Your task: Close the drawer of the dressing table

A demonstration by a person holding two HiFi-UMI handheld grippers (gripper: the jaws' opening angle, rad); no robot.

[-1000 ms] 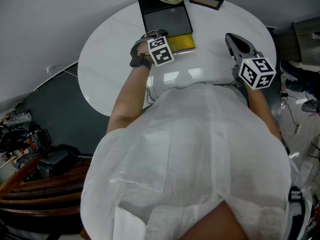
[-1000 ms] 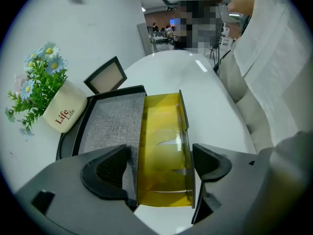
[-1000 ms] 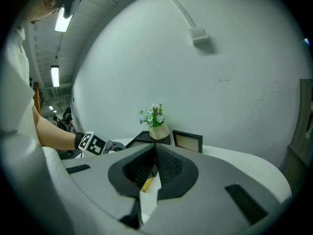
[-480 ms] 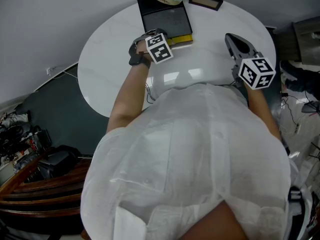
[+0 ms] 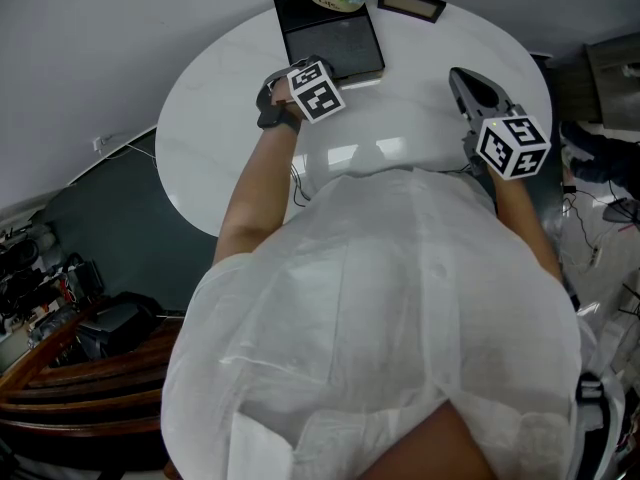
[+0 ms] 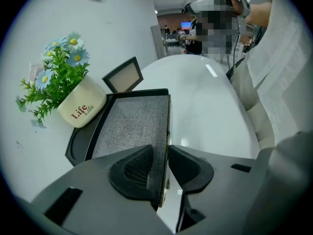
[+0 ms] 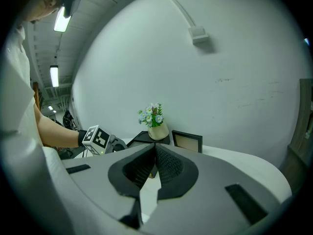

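Now the left hand-held gripper (image 5: 300, 73) is at the near edge of the small black dressing table (image 5: 330, 33), which stands at the far side of the round white desk (image 5: 230, 118). The drawer (image 5: 365, 72) sits pushed in, its front about level with the near face of the dressing table, and no tray sticks out toward the person. In the left gripper view the left hand-held gripper (image 6: 161, 153) has its jaws drawn almost together, with only a thin slit between them. The gold-trimmed side edge of the grey-lined dressing table (image 6: 132, 124) lines up with that slit. Whether the pads touch it I cannot tell.

Behind the dressing table, a cream flower pot (image 6: 80, 106) of blue and white daisies rests on its back corner. A small dark picture frame (image 6: 122, 76) leans just beside the pot.

Well to the right of the dressing table, the right hand-held gripper (image 5: 462, 76) is held over the desk. Its jaws (image 7: 155, 148) are pressed together with nothing between them.
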